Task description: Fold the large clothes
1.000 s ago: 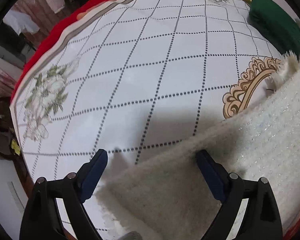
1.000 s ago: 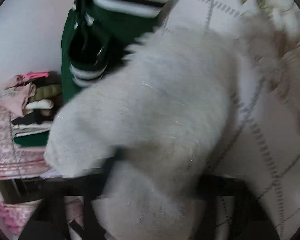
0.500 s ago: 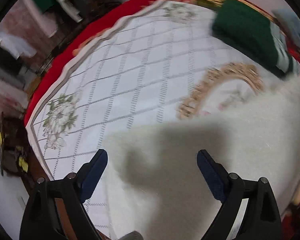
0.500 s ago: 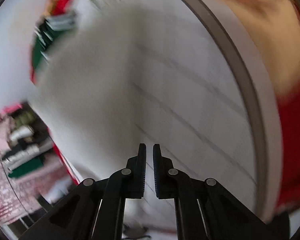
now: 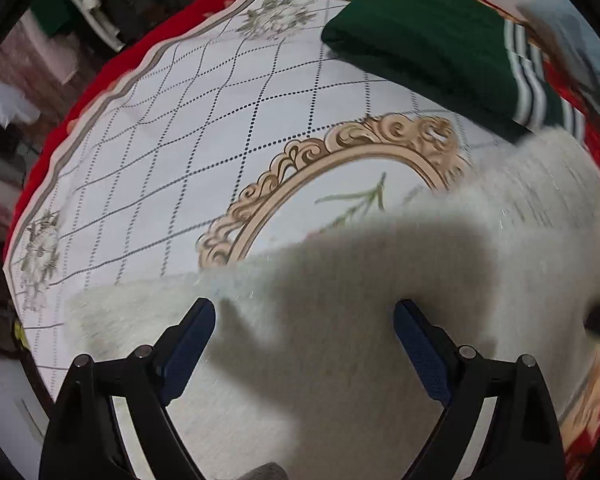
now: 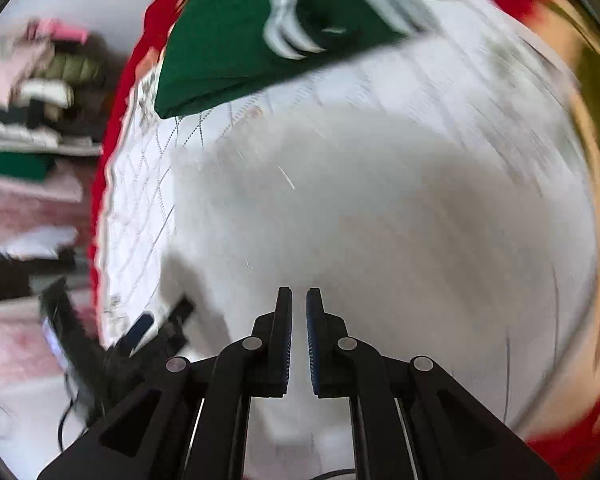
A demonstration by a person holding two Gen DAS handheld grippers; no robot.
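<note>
Right tool (image 6: pixel 297 312) let go of white fuzzy sweater (image 5: pixel 340 360), now nearly closed, empty, left tool (image 5: pixel 304 332) wide open above sweater, folded green garment (image 5: pixel 428 44) now in view on tabletop (image 5: pixel 180 120)

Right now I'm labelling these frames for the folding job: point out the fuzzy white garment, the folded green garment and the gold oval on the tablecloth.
fuzzy white garment (image 5: pixel 380 320), left wrist view, its shaded middle.
folded green garment (image 5: pixel 420 36), left wrist view, its plain green top.
gold oval (image 5: pixel 400 130), left wrist view, the scrolled upper rim.
</note>
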